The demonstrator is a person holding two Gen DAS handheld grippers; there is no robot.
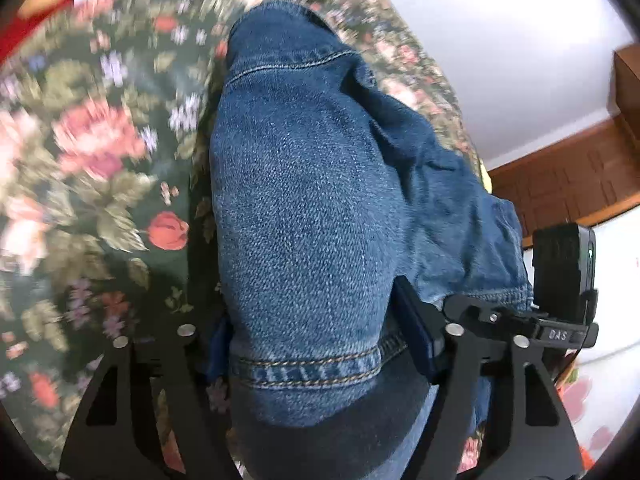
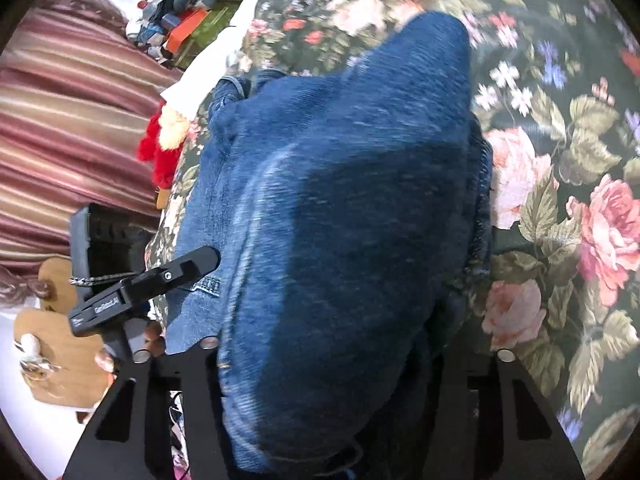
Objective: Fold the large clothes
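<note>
Blue denim jeans (image 1: 300,200) lie in a thick fold on a flowered bedspread (image 1: 100,160). My left gripper (image 1: 316,332) is shut on a hemmed bunch of the denim, and a finger (image 1: 418,332) presses into its right side. In the right wrist view the jeans (image 2: 340,180) bulge up over my right gripper (image 2: 328,344) and hide its fingertips. The cloth is pinched in between its jaws. The bedspread (image 2: 560,200) fills the right side of that view. Each view shows the other black gripper at its edge.
A striped cloth (image 2: 60,120), a red plush toy (image 2: 160,152) and a pile of small clutter (image 2: 180,24) sit to the left of the bed. A wooden bed frame (image 1: 580,184) and a white wall (image 1: 500,60) are on the right. A hand (image 2: 152,336) holds the other gripper.
</note>
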